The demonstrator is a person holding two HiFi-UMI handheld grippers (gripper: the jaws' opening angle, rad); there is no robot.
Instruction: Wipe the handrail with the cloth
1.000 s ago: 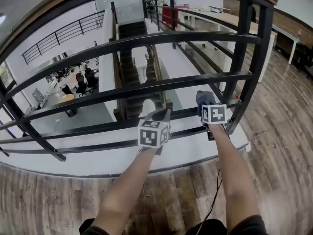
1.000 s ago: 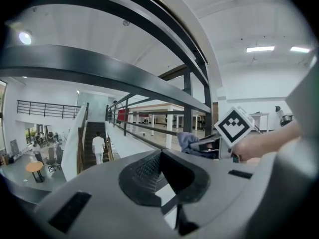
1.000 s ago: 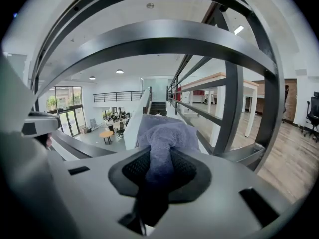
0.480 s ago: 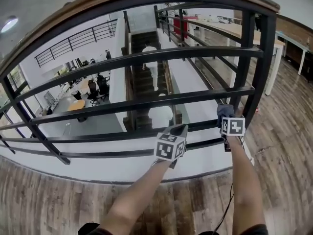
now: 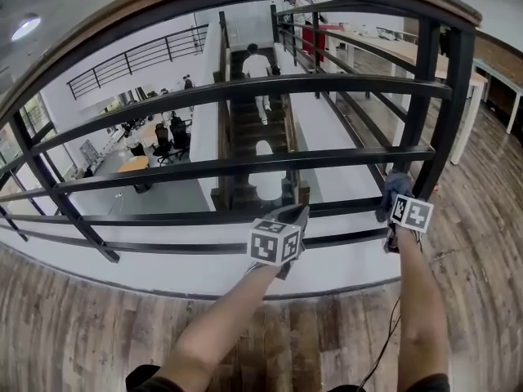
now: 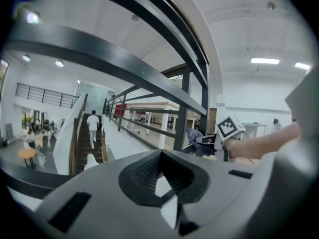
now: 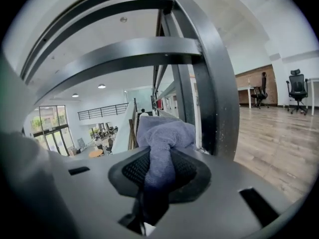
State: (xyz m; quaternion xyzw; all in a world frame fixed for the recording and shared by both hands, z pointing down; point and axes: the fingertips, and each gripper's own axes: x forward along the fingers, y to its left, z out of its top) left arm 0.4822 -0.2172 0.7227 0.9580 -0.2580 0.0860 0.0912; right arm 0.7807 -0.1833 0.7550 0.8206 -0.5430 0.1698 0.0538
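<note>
By post [image 5: 442, 125]: cloth [image 5: 395, 186] in R gripper [image 5: 398, 204], moved right.

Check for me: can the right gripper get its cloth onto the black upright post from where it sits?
Probably yes. The right gripper is shut on the grey cloth, and the upright post stands just to its right with nothing between them. I cannot tell whether the cloth already touches it.
</note>
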